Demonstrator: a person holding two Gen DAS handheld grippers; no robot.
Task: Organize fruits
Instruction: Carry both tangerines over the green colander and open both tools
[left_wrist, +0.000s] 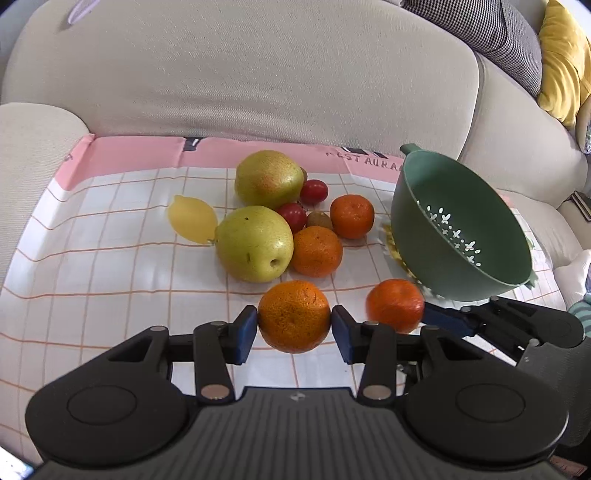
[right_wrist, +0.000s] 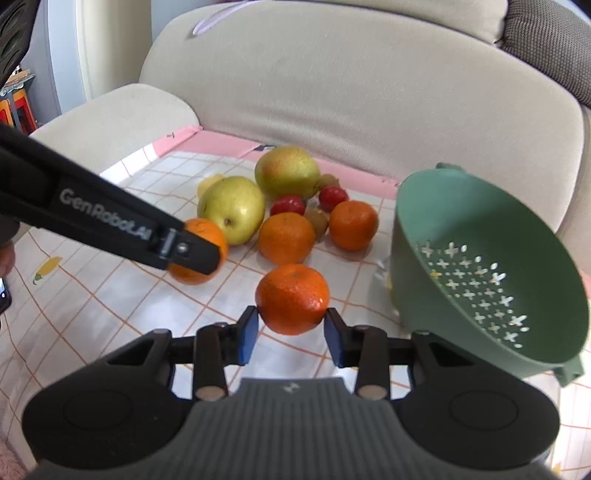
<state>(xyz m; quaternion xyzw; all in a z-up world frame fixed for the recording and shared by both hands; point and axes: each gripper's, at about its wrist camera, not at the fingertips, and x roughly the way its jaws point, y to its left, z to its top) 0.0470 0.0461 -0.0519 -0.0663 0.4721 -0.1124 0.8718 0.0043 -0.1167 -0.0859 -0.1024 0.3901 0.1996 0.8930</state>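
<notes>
The left gripper (left_wrist: 294, 328) pinches an orange (left_wrist: 293, 315) between its fingers above the cloth's (left_wrist: 110, 229) near edge; the right gripper (right_wrist: 290, 328) pinches a mandarin (right_wrist: 292, 298) beside the tilted colander (right_wrist: 487, 273). Bare cloth lies toward the left edge. The lemon (right_wrist: 208, 183) is mostly hidden behind a pear (right_wrist: 232, 208).

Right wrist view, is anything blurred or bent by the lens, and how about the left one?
Right wrist view: the green colander is smeared along its rim and the couch back bows from fisheye. Left wrist view: the orange in the right gripper looks soft, and the colander's holes glow backlit.
</notes>
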